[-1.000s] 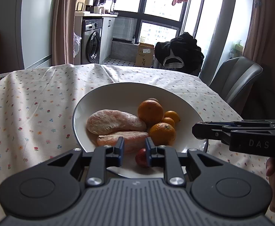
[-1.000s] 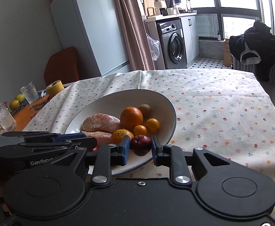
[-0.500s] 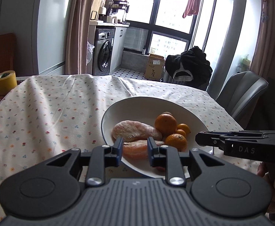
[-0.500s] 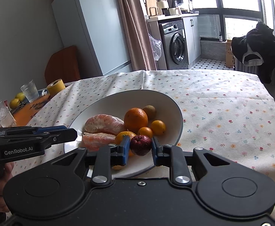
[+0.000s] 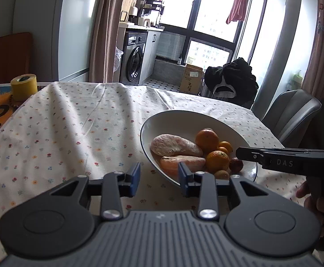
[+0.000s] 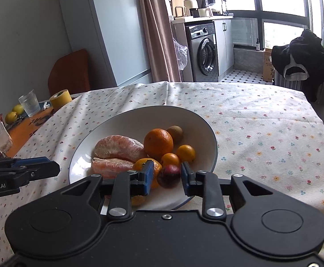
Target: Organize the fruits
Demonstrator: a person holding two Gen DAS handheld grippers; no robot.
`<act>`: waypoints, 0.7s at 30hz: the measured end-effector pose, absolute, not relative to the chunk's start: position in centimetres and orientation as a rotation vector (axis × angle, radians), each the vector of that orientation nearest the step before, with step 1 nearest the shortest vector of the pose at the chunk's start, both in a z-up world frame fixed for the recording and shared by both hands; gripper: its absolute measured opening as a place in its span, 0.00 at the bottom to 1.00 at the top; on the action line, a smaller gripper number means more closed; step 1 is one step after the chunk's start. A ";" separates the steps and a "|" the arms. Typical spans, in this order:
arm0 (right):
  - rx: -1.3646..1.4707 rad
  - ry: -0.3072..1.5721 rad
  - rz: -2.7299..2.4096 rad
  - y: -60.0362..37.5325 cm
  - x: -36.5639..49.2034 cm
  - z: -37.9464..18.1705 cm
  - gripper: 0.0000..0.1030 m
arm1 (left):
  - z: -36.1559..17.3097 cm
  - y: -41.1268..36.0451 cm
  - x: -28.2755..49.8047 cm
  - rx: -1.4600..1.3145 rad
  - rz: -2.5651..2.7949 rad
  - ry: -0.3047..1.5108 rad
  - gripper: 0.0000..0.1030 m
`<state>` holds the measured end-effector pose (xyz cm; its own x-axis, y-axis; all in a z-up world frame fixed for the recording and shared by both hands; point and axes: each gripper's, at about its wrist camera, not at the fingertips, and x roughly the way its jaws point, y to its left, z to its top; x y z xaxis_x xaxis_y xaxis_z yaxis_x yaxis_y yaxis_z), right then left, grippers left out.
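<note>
A white bowl (image 6: pixel 197 120) on the flowered tablecloth holds two peeled pomelo pieces (image 6: pixel 117 148), oranges (image 6: pixel 158 141), small tangerines (image 6: pixel 186 153), a kiwi (image 6: pixel 175 131) and a dark red fruit (image 6: pixel 169 175). My right gripper (image 6: pixel 165 178) is open, its jaws either side of the dark red fruit with gaps on both sides. My left gripper (image 5: pixel 158 179) is open and empty, above the cloth at the bowl's (image 5: pixel 184 116) near left rim. The right gripper shows in the left wrist view (image 5: pixel 239 153), the left in the right wrist view (image 6: pixel 55 169).
A yellow tape roll (image 5: pixel 24 86), glasses (image 6: pixel 29 103) and yellow fruits (image 6: pixel 12 116) sit on the orange mat at the table's left end. A grey chair (image 5: pixel 293 113) stands at the right, and a dark garment (image 5: pixel 231 82) hangs on a chair behind the table.
My left gripper drew back and left from the bowl and opened wider. My right gripper opened a little around the dark red fruit, which now lies in the bowl.
</note>
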<state>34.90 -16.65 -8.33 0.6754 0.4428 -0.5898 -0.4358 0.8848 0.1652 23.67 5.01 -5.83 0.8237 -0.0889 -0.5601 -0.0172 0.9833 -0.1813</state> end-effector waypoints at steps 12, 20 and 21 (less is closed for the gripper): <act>0.043 0.622 0.480 -18.1 33.2 -6.2 0.36 | -3.9 4.5 22.0 -0.193 -0.033 0.566 0.85; 0.076 0.585 0.471 -19.2 31.4 -4.4 0.47 | -2.4 4.1 20.3 -0.207 -0.036 0.541 0.94; 0.084 0.584 0.472 -19.4 31.1 -4.2 0.50 | -2.2 4.1 20.1 -0.208 -0.033 0.540 0.94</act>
